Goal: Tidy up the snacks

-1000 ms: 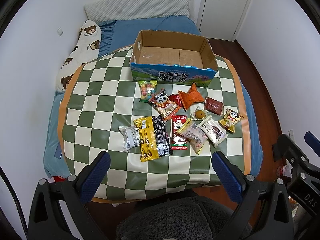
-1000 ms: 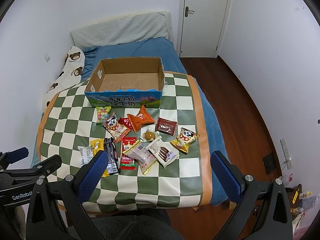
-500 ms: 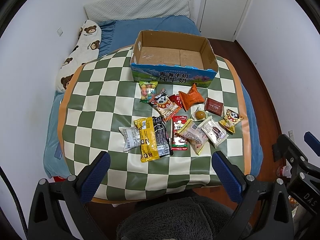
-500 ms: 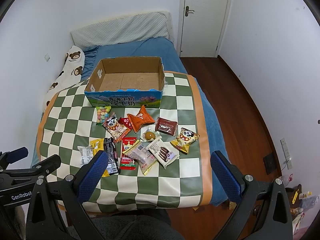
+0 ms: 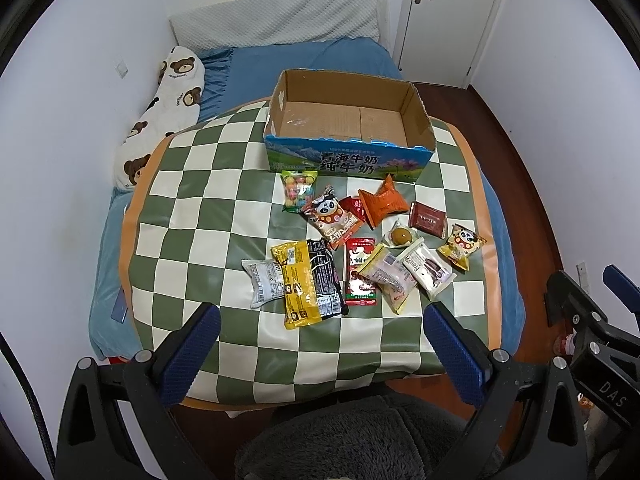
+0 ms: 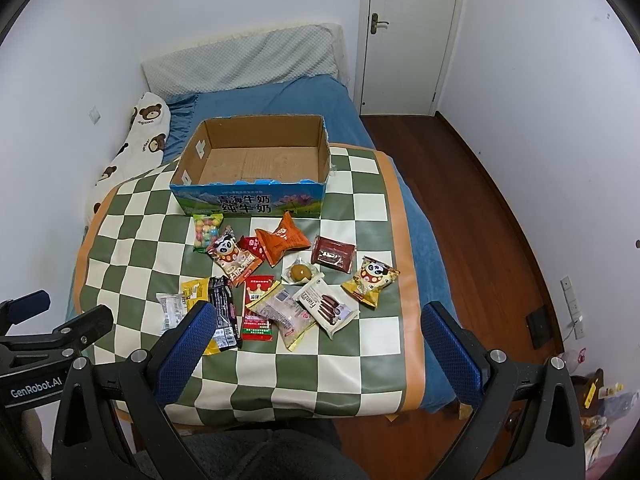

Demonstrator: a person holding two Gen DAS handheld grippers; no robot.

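Several snack packets lie on a green and white checked table (image 5: 192, 216) (image 6: 132, 240). Among them are a yellow packet (image 5: 298, 284), an orange packet (image 5: 382, 202) (image 6: 282, 240) and a white Franzzi packet (image 5: 428, 268) (image 6: 326, 304). An empty open cardboard box (image 5: 348, 120) (image 6: 256, 160) stands at the table's far side. My left gripper (image 5: 320, 354) is open and empty, held above the table's near edge. My right gripper (image 6: 316, 354) is open and empty, also above the near edge.
A blue bed (image 5: 304, 60) with a bear-print pillow (image 5: 168, 100) lies behind the table. A white door (image 6: 408, 36) and wooden floor (image 6: 472, 208) are at the right. A grey fuzzy seat (image 5: 352, 440) is below the grippers.
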